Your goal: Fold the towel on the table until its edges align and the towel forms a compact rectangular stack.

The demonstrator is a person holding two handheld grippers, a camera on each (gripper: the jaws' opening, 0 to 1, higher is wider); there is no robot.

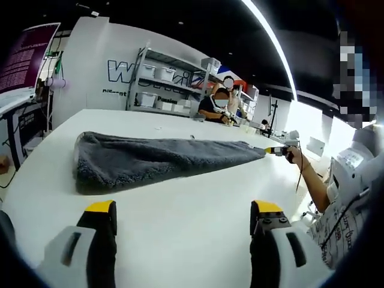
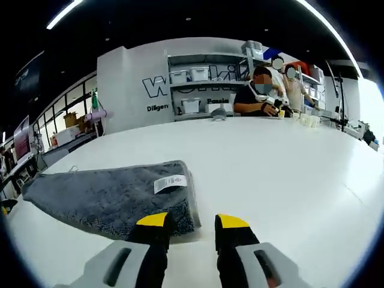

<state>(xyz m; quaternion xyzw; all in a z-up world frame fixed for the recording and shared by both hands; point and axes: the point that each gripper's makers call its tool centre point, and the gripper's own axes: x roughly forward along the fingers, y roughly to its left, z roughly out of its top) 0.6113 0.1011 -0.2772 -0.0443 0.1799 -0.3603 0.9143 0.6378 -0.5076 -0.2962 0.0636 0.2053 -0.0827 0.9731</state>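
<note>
towel (image 2: 114, 201) label (image 2: 170, 182): print too small to read
towel far corner (image 1: 259, 150): grip by right hand-held gripper (image 1: 275, 150) too small to tell
wall lettering (image 2: 157, 87): partly hidden by shelves (image 2: 198, 84)
purple poster (image 1: 24, 57): text blurred

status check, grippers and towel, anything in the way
Left gripper open, hovering short of the towel. Right gripper open at towel's near corner. Towel lies flat, grey, label up. Table around it bare.

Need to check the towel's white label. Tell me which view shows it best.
The right gripper view: the white label lies on the grey towel, just ahead of the right gripper. In the left gripper view I cannot make out a label.
</note>
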